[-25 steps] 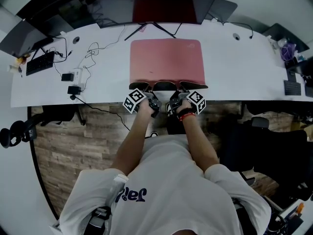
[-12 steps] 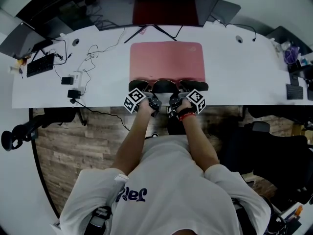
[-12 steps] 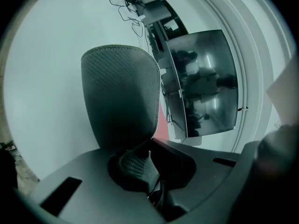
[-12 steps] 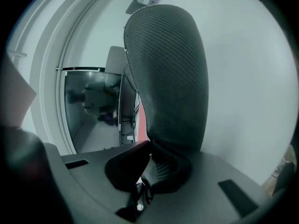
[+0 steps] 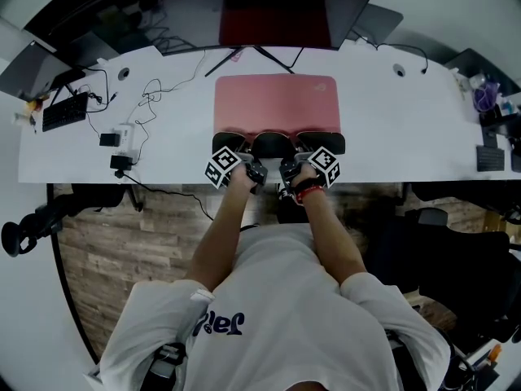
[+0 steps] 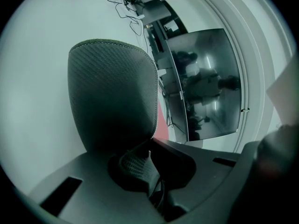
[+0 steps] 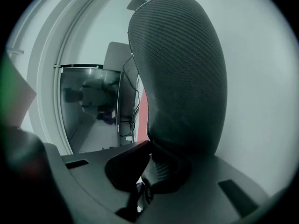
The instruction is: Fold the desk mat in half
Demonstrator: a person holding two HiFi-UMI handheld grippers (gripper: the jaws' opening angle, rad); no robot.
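Observation:
The pink desk mat [image 5: 277, 103] lies in the middle of the white desk [image 5: 407, 129]. Its near edge is lifted and curls up, so the dark textured underside [image 5: 273, 143] shows. My left gripper [image 5: 251, 158] is shut on that edge left of centre. My right gripper [image 5: 286, 158] is shut on it right of centre, close beside the left. In the left gripper view the dark underside [image 6: 112, 97] rises from the left gripper [image 6: 150, 158]. In the right gripper view the underside [image 7: 182, 69] rises from the right gripper [image 7: 148, 164].
A monitor [image 5: 277, 10] on a tripod foot stands behind the mat. At the desk's left are cables with adapters [image 5: 122, 141] and a small keyboard [image 5: 65, 111]. A laptop [image 5: 376, 19] sits at the back right. A dark chair [image 5: 456, 251] stands on the floor at the right.
The lifted dark edge has crept slightly farther over the pink surface, so less pink shows. Both grippers keep their grip and stay nearly in place.

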